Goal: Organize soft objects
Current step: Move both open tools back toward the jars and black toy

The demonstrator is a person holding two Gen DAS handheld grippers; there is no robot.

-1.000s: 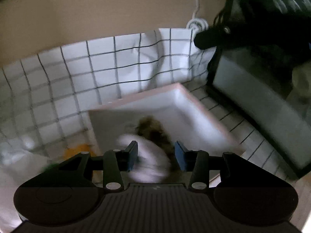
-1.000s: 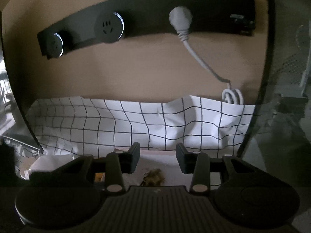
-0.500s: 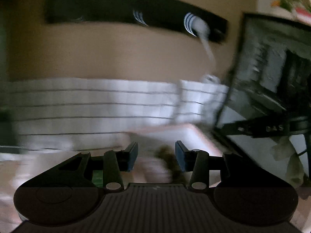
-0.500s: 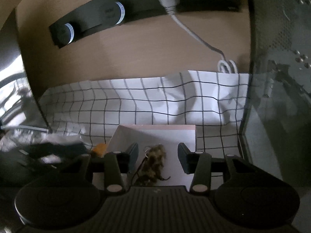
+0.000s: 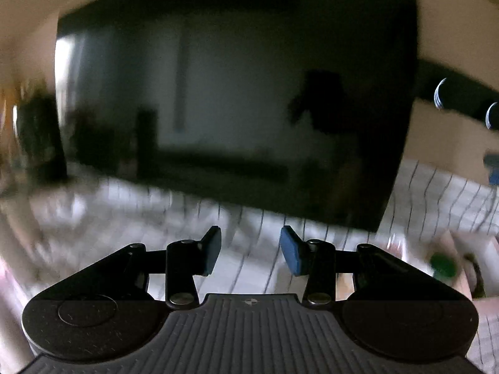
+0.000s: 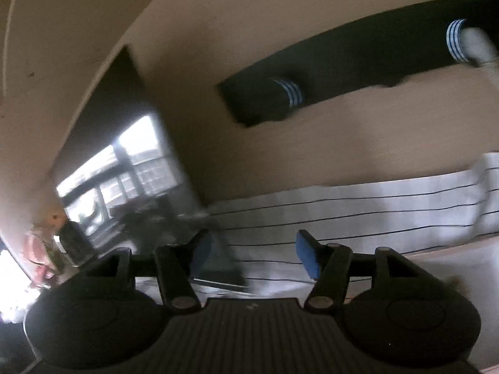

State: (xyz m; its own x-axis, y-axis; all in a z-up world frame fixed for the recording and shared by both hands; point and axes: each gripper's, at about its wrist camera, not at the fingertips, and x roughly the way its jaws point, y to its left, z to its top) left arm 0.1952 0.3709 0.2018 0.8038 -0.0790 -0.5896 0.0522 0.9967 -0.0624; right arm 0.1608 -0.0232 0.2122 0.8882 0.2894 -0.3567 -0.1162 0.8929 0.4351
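Note:
Both views are motion-blurred. My left gripper (image 5: pixel 250 254) is open and empty above a white checked cloth (image 5: pixel 255 268). At the far right of the left wrist view a pale tray edge (image 5: pixel 449 243) shows, with a green round object (image 5: pixel 443 265) and a dark fuzzy thing (image 5: pixel 475 272) by it. My right gripper (image 6: pixel 252 254) is open and empty, pointing at the beige wall above the checked cloth (image 6: pixel 358 215). No soft object is clearly visible in the right wrist view.
A large dark screen (image 5: pixel 234 115) stands close ahead of the left gripper on the cloth. A black wall socket strip (image 6: pixel 358 62) with a white plug (image 6: pixel 477 46) hangs on the wall. The same screen (image 6: pixel 124 162) reflects a window at left.
Both grippers swung left and away from the white tray with the brown fuzzy object. The left one now faces the dark screen; the tray sits at its far right edge.

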